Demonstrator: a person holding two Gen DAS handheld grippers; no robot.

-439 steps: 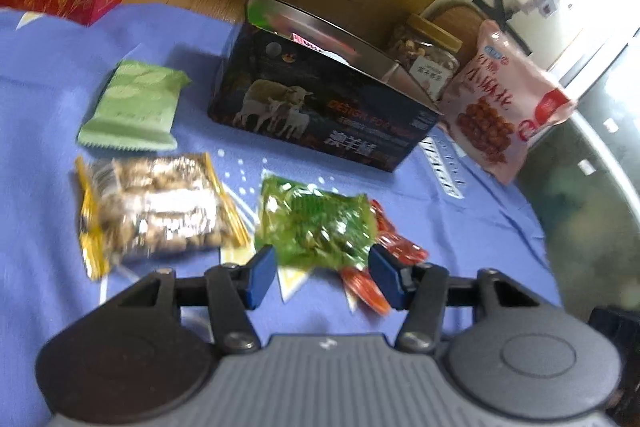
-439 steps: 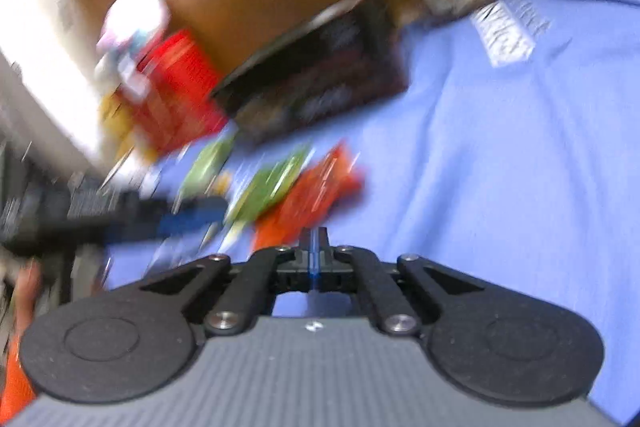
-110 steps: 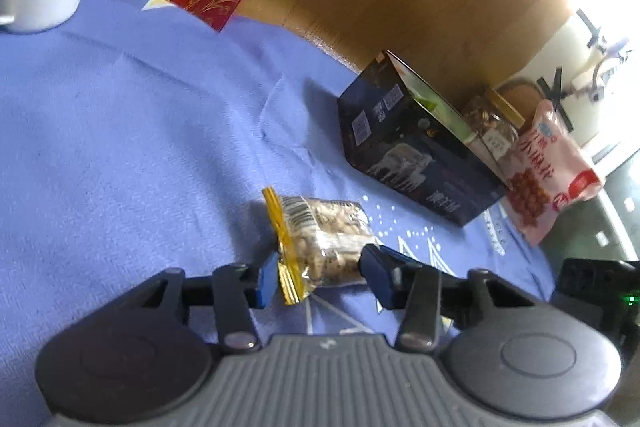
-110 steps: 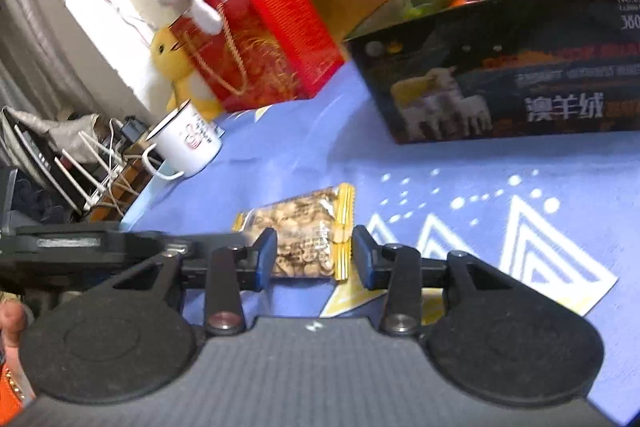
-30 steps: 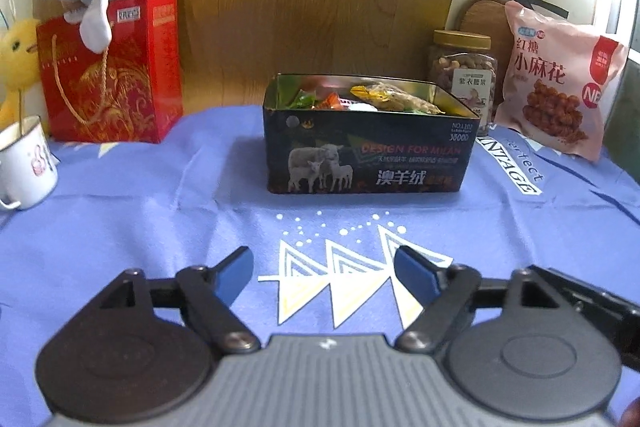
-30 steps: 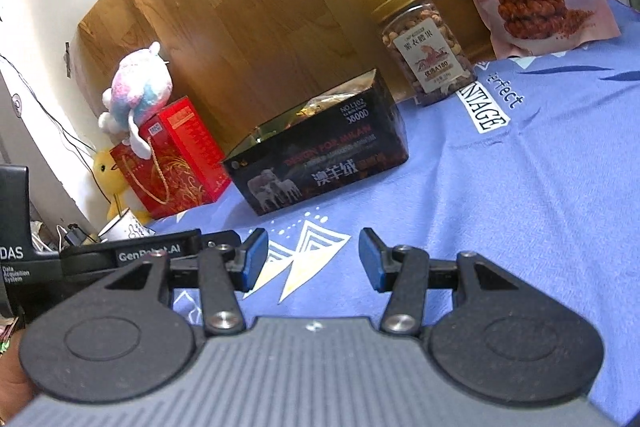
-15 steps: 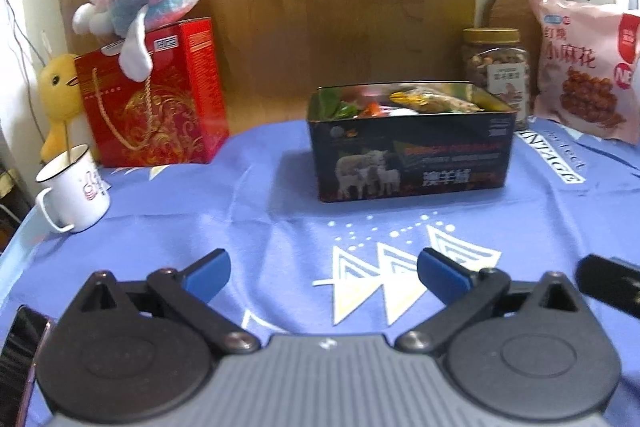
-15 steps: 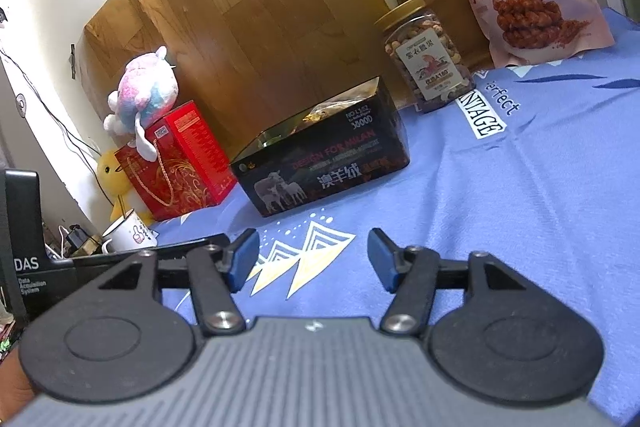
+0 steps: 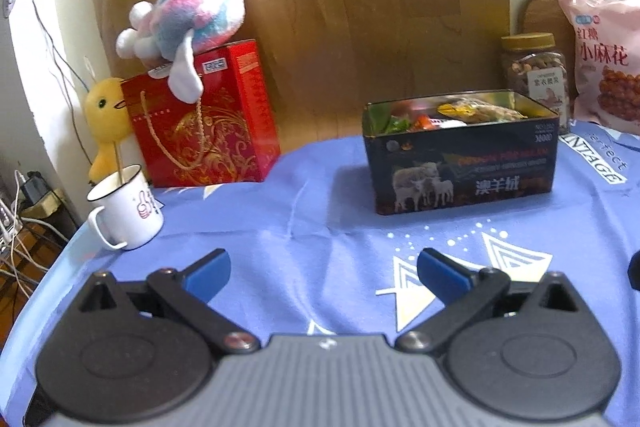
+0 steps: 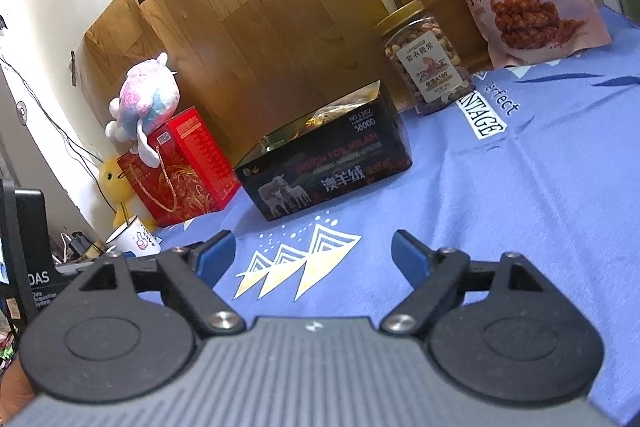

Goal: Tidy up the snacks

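A dark tin box (image 9: 464, 167) printed with sheep stands open on the blue cloth, with several snack packets (image 9: 476, 111) inside: green, red and a peanut bag. It also shows in the right wrist view (image 10: 328, 171). My left gripper (image 9: 324, 271) is open and empty, low over the cloth, well in front of the box. My right gripper (image 10: 312, 255) is open and empty, also in front of the box.
A red gift bag (image 9: 200, 131) with a plush toy (image 9: 192, 15) on top stands at the back left, a white mug (image 9: 128, 211) near the table's left edge. A nut jar (image 9: 536, 71) and a pink snack bag (image 9: 604, 63) stand at the back right.
Both grippers have drawn back from the box and opened a little wider. The peanut bag that lay on the cloth seconds ago now lies in the box.
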